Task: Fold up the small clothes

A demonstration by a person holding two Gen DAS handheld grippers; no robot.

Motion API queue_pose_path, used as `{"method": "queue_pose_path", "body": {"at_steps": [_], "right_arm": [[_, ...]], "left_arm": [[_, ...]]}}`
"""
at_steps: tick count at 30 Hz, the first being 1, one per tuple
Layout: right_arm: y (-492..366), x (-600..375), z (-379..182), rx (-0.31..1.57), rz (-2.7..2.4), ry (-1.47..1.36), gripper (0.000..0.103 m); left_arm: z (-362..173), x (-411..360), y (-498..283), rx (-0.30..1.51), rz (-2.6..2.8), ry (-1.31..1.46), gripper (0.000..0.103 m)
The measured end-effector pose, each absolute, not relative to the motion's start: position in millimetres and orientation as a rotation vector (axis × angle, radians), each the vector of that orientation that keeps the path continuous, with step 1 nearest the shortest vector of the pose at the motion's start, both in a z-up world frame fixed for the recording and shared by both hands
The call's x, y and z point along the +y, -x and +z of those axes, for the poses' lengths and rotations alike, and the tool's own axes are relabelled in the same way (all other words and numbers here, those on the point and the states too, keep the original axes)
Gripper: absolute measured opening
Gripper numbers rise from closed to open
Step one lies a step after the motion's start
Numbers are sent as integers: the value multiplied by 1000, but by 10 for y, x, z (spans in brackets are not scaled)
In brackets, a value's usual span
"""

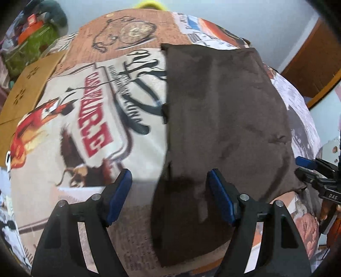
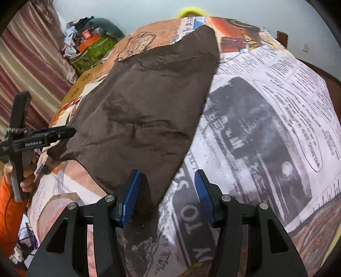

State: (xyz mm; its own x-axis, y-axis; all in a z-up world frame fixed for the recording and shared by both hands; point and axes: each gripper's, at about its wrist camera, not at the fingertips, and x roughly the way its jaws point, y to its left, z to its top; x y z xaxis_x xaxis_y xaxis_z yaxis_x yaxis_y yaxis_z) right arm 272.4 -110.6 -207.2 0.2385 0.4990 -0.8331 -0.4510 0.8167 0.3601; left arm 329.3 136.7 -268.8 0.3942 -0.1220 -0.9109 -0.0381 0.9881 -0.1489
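Partly | brown cloth (image 1: 223, 119) near end cut off | table beneath hidden

both wrist views look steeply down, close, sharing the brown cloth (image 1: 223, 119).

Brown cloth (image 2: 145, 110), open right tongs (image 2: 167, 197) above

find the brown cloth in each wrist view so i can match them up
Left wrist: the brown cloth fills the centre and right of the picture, its near edge between the left gripper fingers.
Right wrist: the brown cloth runs from top centre to lower left, its near corner by the right gripper.
Shared landmark: the yellow object at the top edge, beyond the printed cover.
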Motion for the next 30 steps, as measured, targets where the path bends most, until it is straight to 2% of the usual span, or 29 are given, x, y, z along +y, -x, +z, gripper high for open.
{"method": "queue_pose_path", "body": {"at_steps": [8, 10, 12, 14, 16, 18, 19, 30], "right_arm": [[-2819, -964, -2139, 1163, 671, -27, 52], [-2850, -951, -2164, 1168, 677, -28, 52], [-2874, -934, -2181, 1170, 674, -23, 47], [-2885, -913, -2189, 1165, 676, -10, 35], [-2908, -911, -2206, 1167, 670, -11, 13], [-2930, -920, -2218, 1176, 680, -34, 9], [-2923, -924, -2213, 1173, 681, -37, 8], [-2654, -1136, -1841, 1046, 717, -82, 5]], "left_arm": [[-2785, 1233, -3544, 1198, -177, 176, 74], [-2793, 1219, -3592, 1197, -178, 181, 70], [-2787, 1182, -3612, 1187, -184, 185, 54], [-2771, 1152, -3600, 1176, -194, 203, 37], [-2766, 1125, -3575, 1170, -190, 212, 28], [-2754, 1115, -3549, 1165, -188, 219, 12], [-2746, 1109, -3529, 1166, -188, 225, 10], [-2272, 1073, -3087, 1057, -161, 167, 6]]}}
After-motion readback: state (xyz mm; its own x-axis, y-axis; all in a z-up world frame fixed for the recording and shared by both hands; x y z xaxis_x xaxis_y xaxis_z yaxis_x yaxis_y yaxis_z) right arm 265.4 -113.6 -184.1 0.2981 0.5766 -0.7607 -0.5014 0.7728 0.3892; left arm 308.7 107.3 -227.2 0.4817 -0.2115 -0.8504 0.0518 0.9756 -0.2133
